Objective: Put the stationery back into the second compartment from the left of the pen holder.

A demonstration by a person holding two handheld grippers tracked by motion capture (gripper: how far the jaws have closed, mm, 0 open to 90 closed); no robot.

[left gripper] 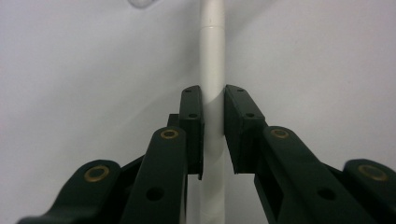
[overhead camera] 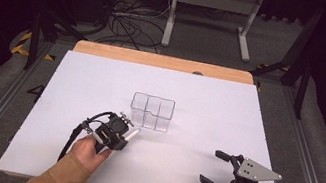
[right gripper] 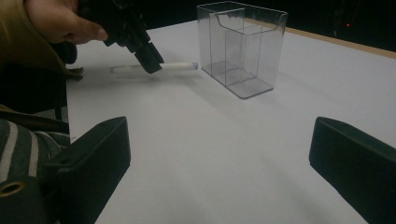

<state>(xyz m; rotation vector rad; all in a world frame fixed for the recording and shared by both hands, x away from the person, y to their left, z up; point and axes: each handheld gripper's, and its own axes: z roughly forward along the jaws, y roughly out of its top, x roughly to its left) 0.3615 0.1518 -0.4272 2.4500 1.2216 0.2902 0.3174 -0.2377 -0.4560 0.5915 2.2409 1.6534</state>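
Observation:
A white pen (left gripper: 212,56) runs lengthwise between the jaws of my left gripper (left gripper: 213,95), which is shut on its barrel. In the high view the left gripper (overhead camera: 125,136) sits just left of centre, and the pen (overhead camera: 134,132) points toward a clear plastic organizer (overhead camera: 151,112) with several compartments. The right gripper view shows the pen (right gripper: 180,66) low over the white table, its tip close to the organizer (right gripper: 243,46); I cannot tell whether it touches the surface. My right gripper (overhead camera: 212,167) stands open and holds nothing near the front right, jaws wide (right gripper: 219,130).
The white board (overhead camera: 102,81) covers the table, with a wooden strip (overhead camera: 161,61) along its far edge. Beyond it, cables and a white desk frame (overhead camera: 211,8) stand on the floor. A person's sleeve (right gripper: 14,28) and striped clothing (right gripper: 18,140) are at the left of the right gripper view.

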